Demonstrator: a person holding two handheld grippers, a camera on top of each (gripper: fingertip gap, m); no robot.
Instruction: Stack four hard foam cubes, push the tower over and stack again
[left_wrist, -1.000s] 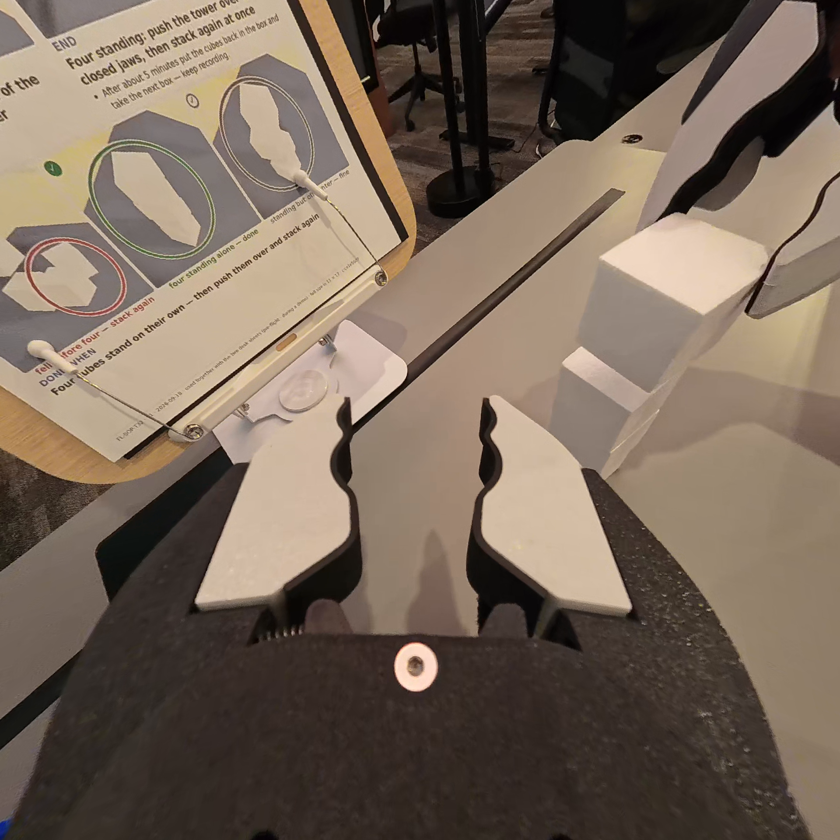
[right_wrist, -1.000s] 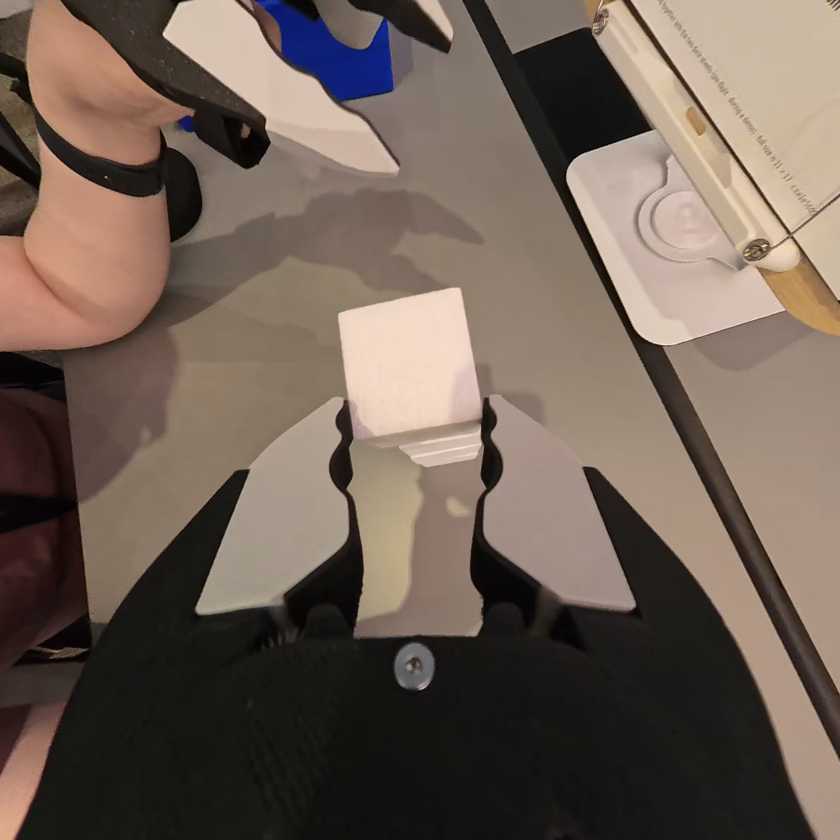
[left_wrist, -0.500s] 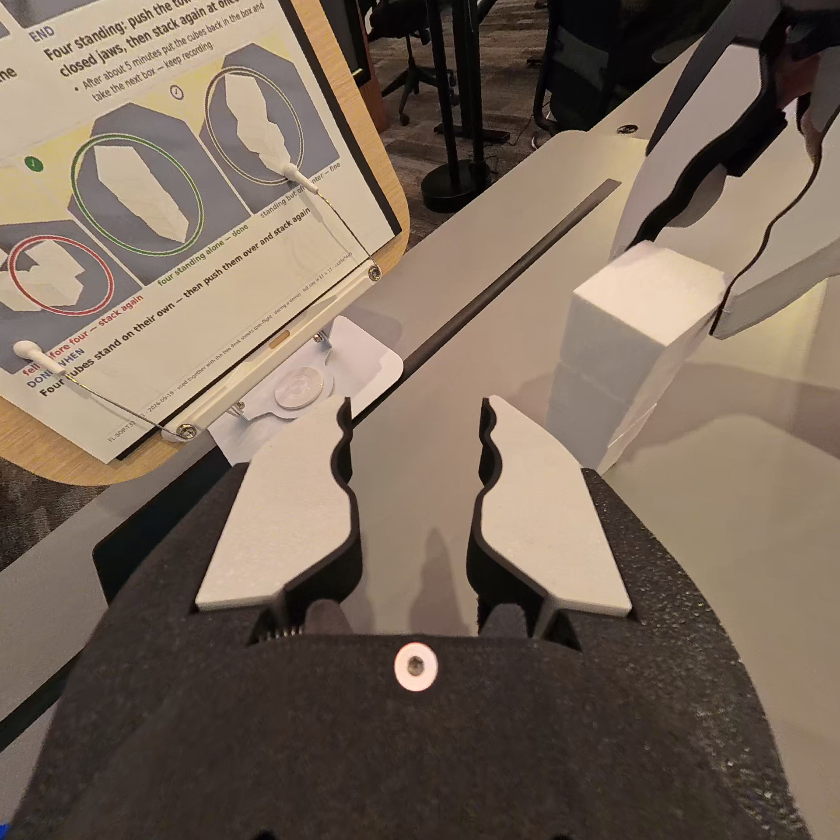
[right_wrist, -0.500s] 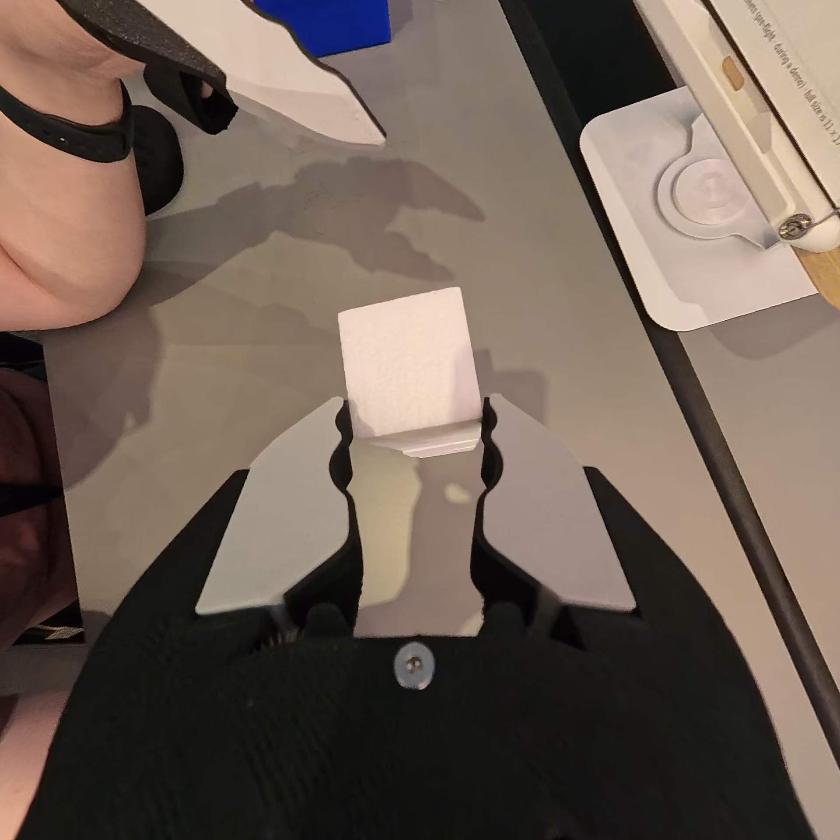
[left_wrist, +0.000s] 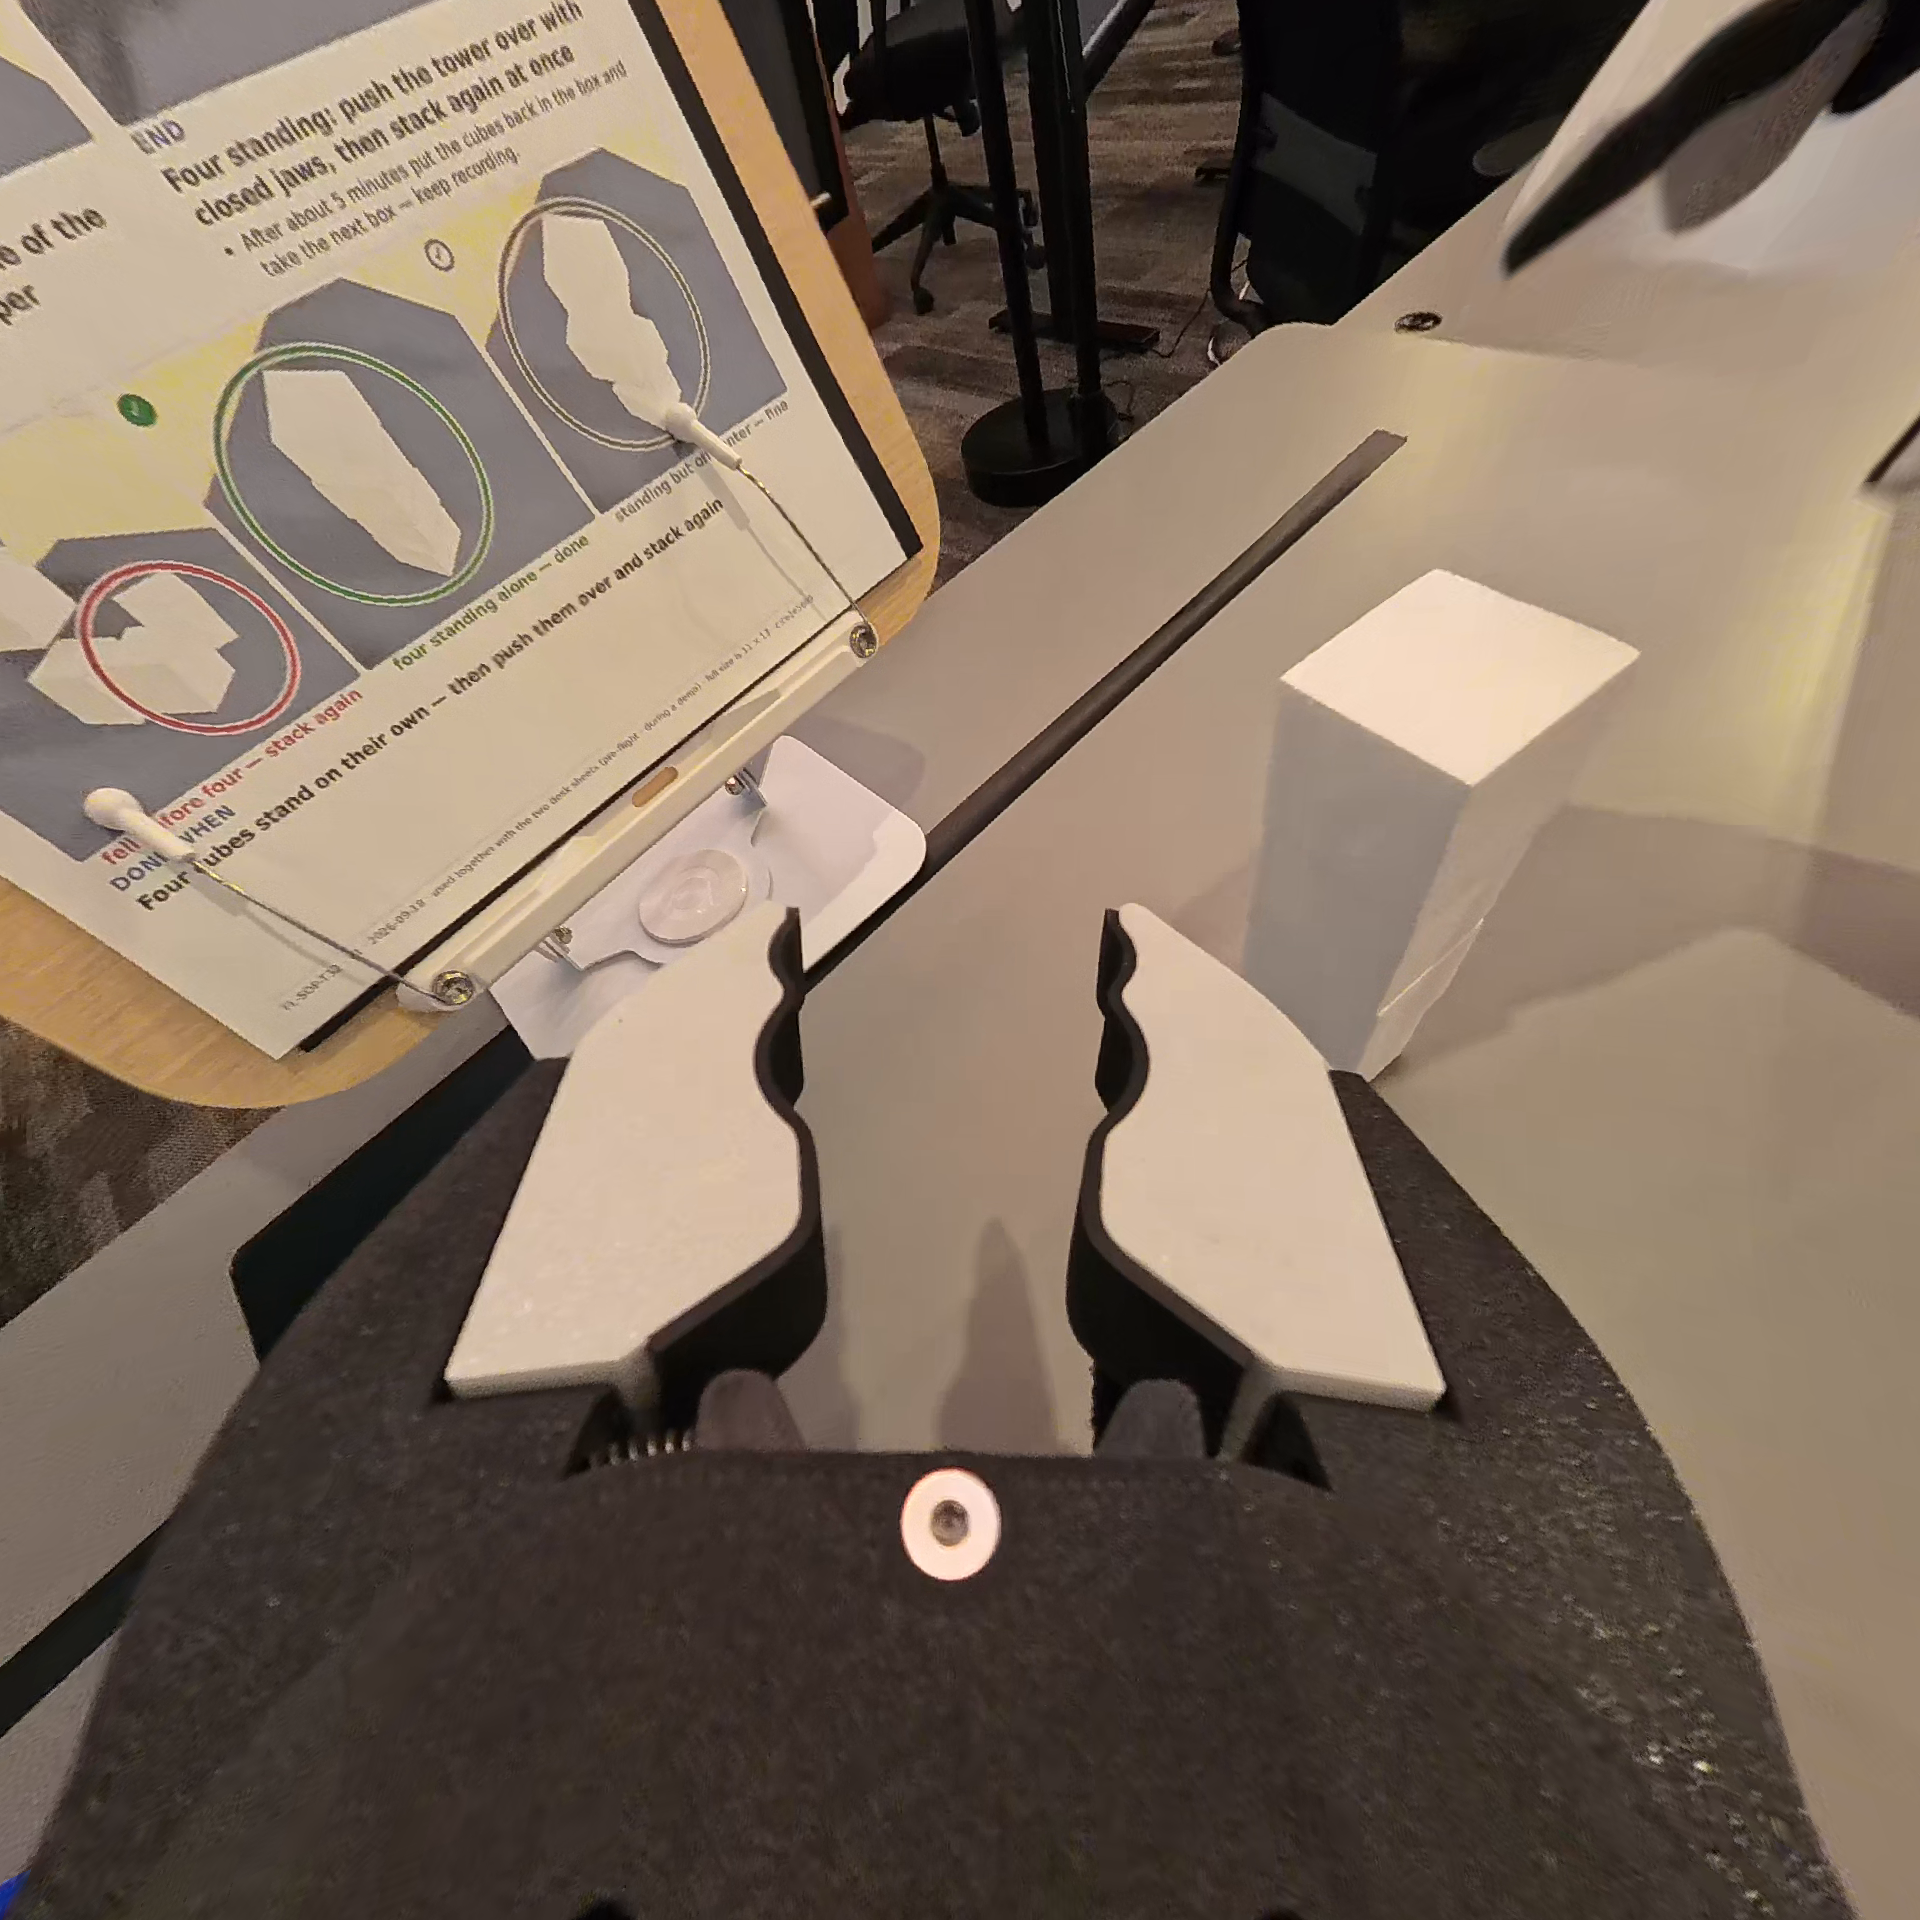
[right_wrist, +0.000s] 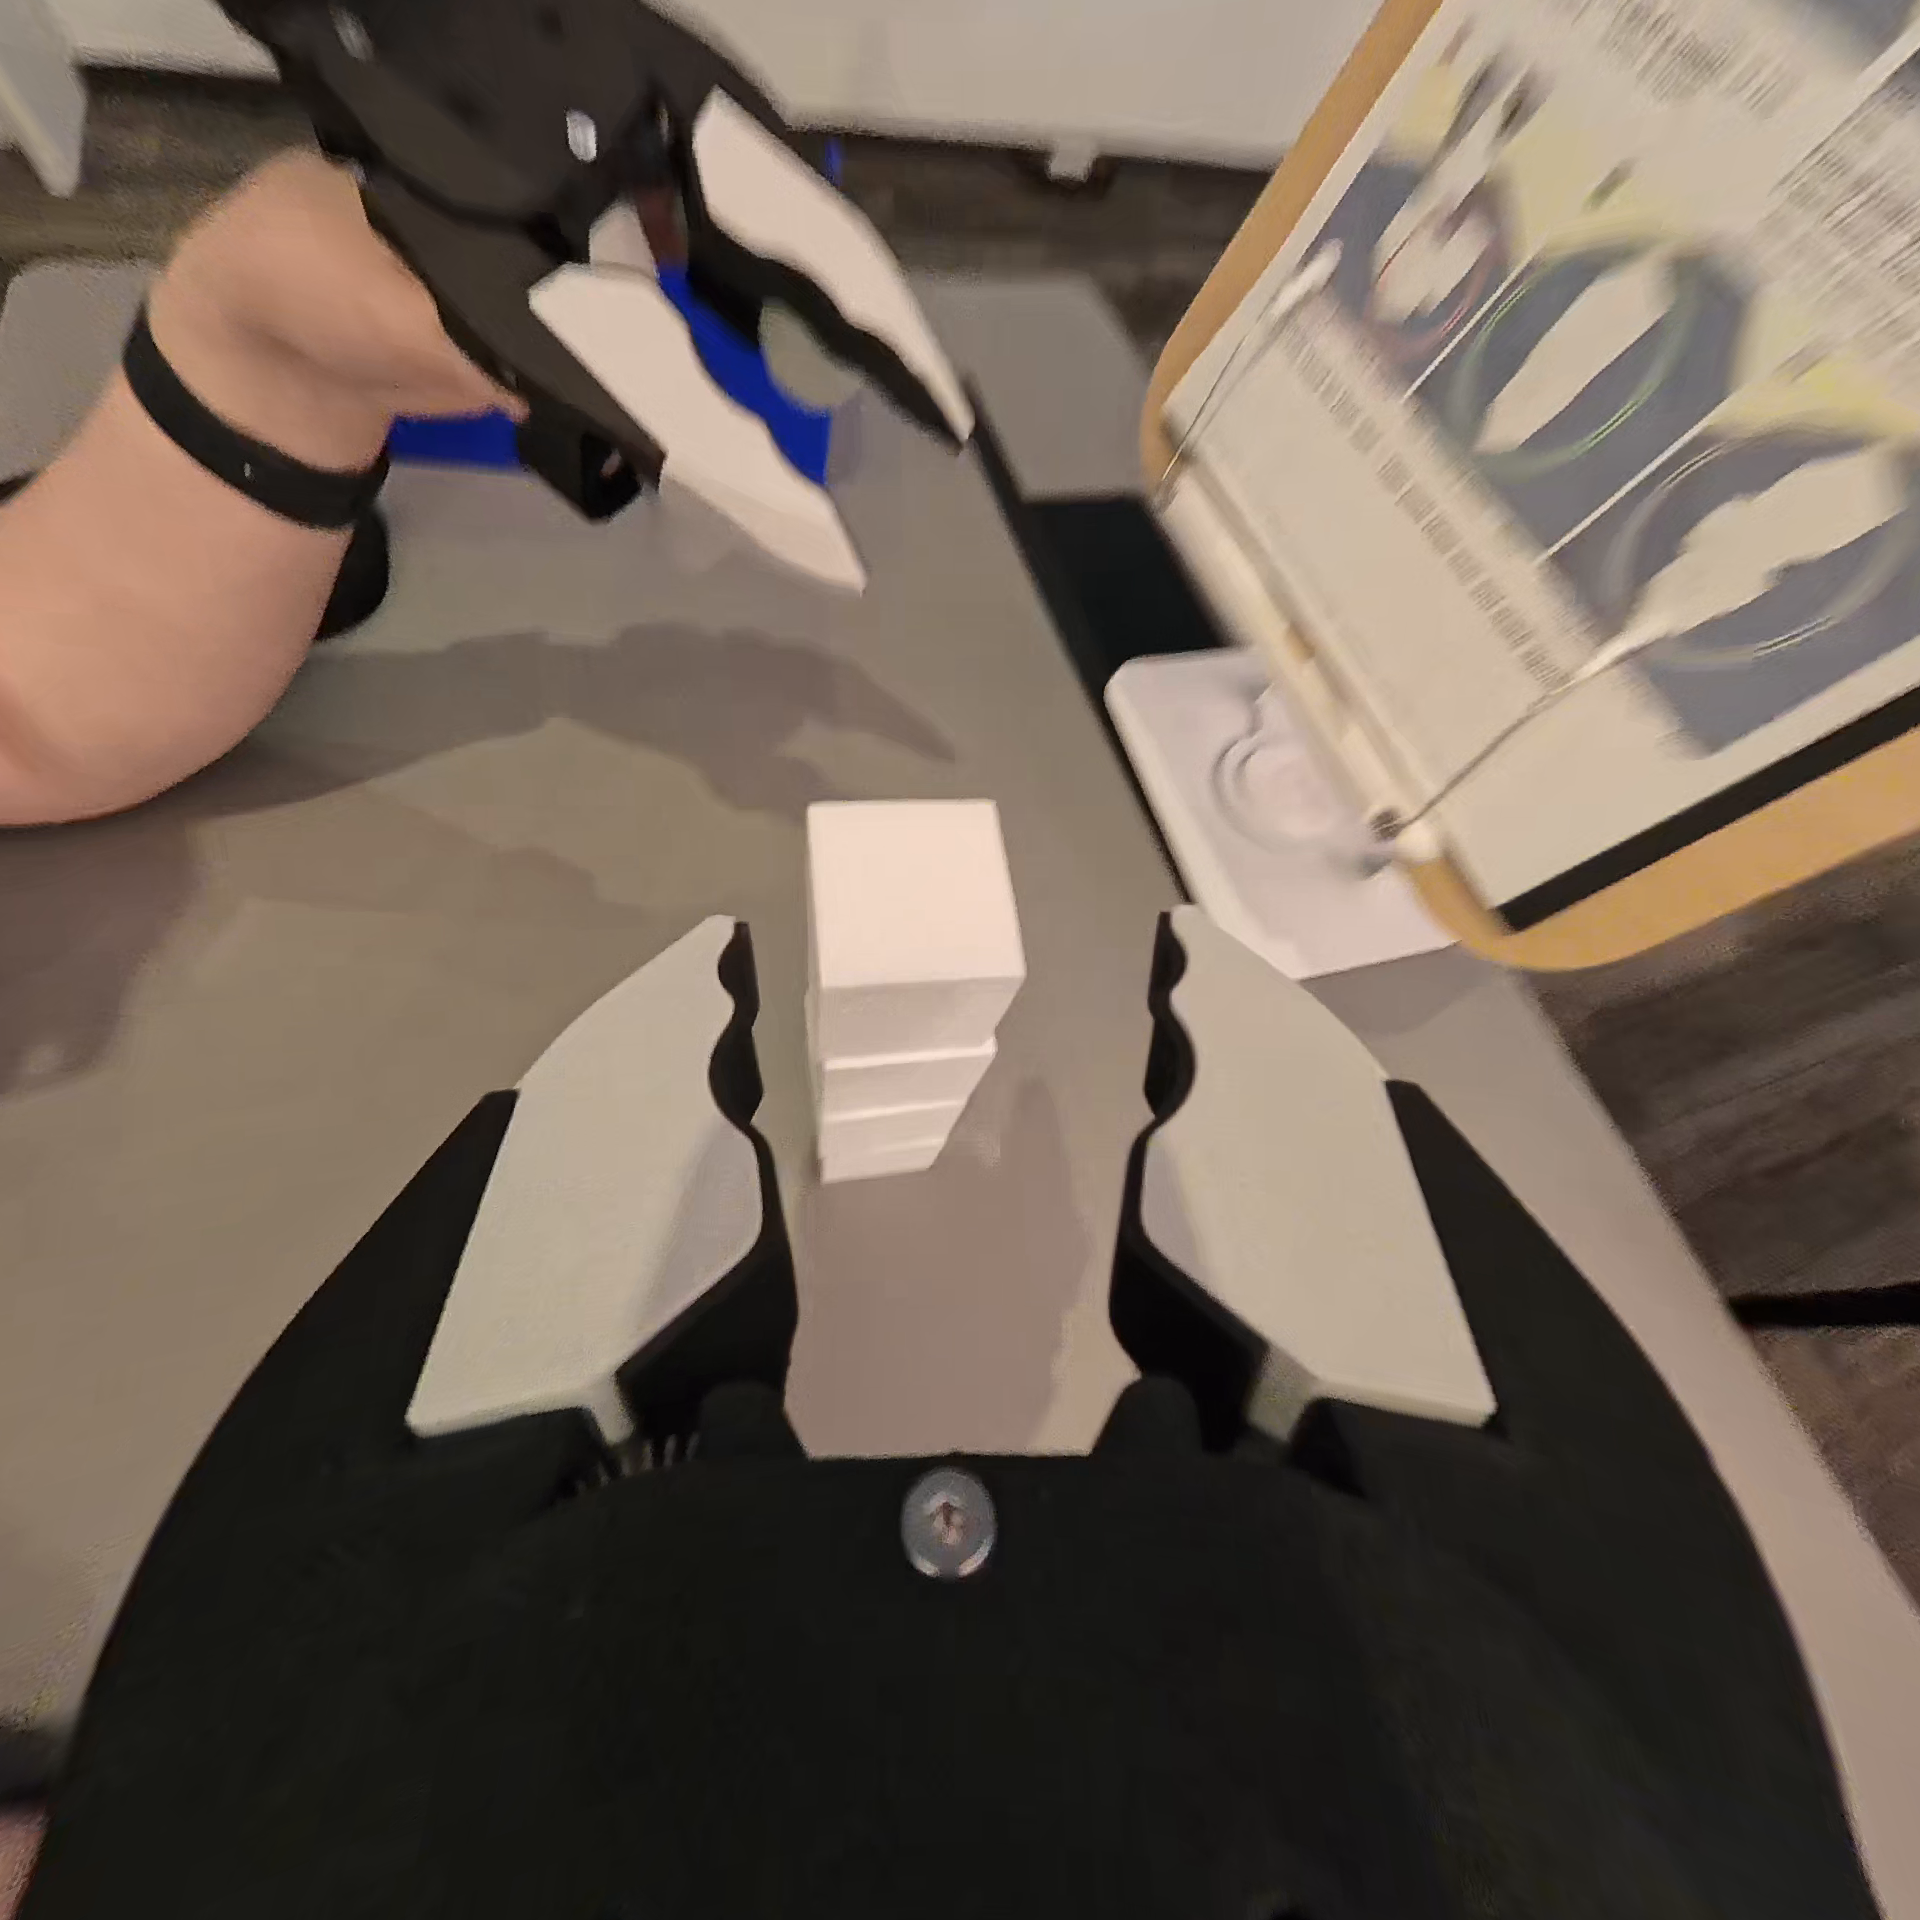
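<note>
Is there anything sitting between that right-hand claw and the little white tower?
Nothing visible. The right gripper is open and empty, and the tower stands alone just ahead of its fingertips, with only bare table between. The left gripper is open too, well behind the tower, and the paper stand sits off to one side.

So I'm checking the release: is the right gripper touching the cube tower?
Apart. In the right wrist view the right gripper is open, with grey table showing between each finger and the cube tower.

Left claw (left_wrist: 951, 971) (right claw (right_wrist: 951, 982) too) agape, empty
</note>
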